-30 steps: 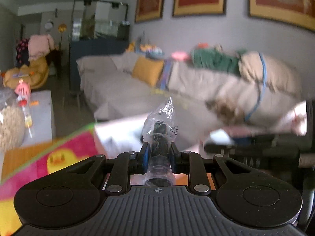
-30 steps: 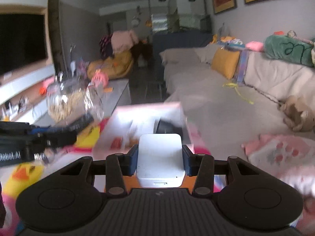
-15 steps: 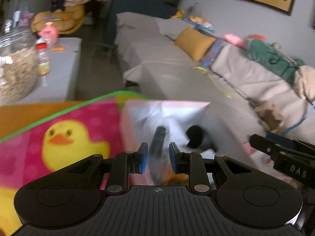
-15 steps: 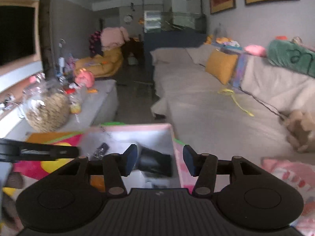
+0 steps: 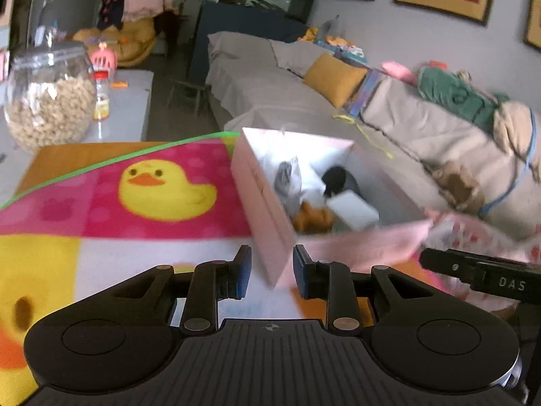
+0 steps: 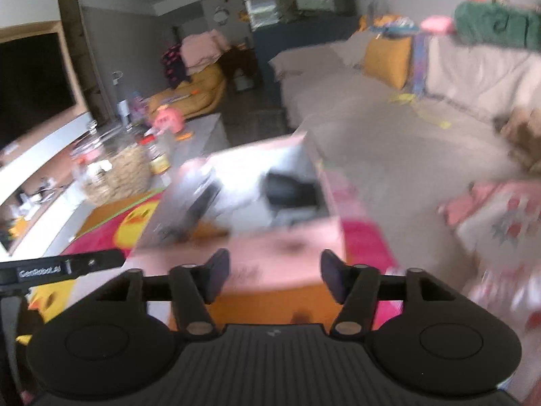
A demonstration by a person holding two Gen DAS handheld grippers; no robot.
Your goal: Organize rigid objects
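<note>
Both grippers hang in front of the pink box (image 5: 260, 209) at frame centre, which sits on the duck-print mat (image 5: 162, 189), likely so each can reach it. The left gripper (image 5: 268, 272) has its jaws spread, empty; the right gripper (image 6: 272, 279) gapes wider, empty too. Inside I count four things: one white block (image 5: 353, 211), one bagged dark piece (image 5: 287, 182), one black object (image 5: 334, 179), one orange thing (image 5: 311, 220)

Both wrist views overlook pink box (image 5: 260, 199)
</note>
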